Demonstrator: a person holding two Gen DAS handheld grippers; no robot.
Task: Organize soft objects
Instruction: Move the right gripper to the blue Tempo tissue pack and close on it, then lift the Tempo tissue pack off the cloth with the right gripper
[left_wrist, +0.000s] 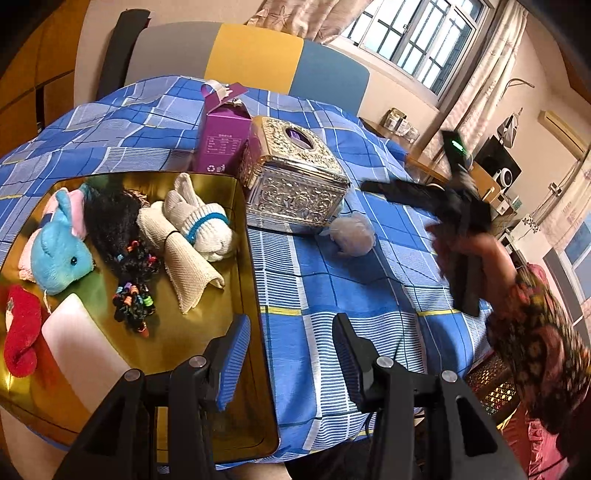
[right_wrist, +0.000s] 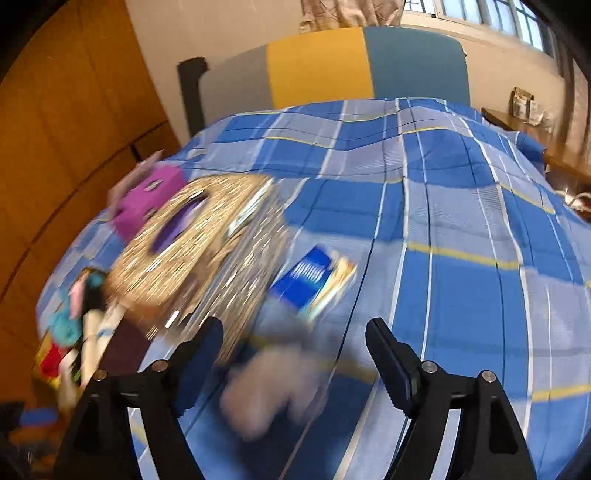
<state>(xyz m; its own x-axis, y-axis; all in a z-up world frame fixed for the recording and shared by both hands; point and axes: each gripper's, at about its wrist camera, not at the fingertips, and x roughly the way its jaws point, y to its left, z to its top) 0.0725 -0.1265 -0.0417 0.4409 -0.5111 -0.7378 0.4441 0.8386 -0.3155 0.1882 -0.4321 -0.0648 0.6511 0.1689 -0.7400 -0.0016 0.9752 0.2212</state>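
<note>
Left wrist view, from left to right. A gold tray (left_wrist: 255, 280) lies on the blue checked cloth (left_wrist: 332, 280), ahead of and to the left of the left gripper (left_wrist: 291, 354), whose left finger (left_wrist: 232, 354) overlaps the tray's right rim. In the tray, leftmost, sit a red plush piece (left_wrist: 22, 332) and a pale block (left_wrist: 81, 350); beyond them a blue plush toy (left_wrist: 59, 254), then a dark bundle with coloured hair ties (left_wrist: 129, 266), a beige cloth (left_wrist: 184, 266) and rolled white socks (left_wrist: 199, 218). Behind the tray stand a purple carton (left_wrist: 221, 144) and an ornate metal box (left_wrist: 291, 184). A pale fluffy puff (left_wrist: 352, 234) rests on the cloth just right of the box, ahead of the gripper. The left gripper's jaws stand apart with nothing between them. At far right, a hand (left_wrist: 476, 254) in a patterned sleeve (left_wrist: 535, 354) carries the right gripper (left_wrist: 406, 192), seen blurred above the cloth.

Right wrist view, strongly blurred, from left to right. The tray's contents appear at the left edge, then the purple carton (right_wrist: 147, 199) and the metal box (right_wrist: 199, 251), ahead and left of the right gripper (right_wrist: 295, 365). A blue packet (right_wrist: 314, 280) lies straight ahead. The pale puff (right_wrist: 273, 391) lies on the cloth (right_wrist: 461, 221) between the spread fingers; neither pad presses on it.
</note>
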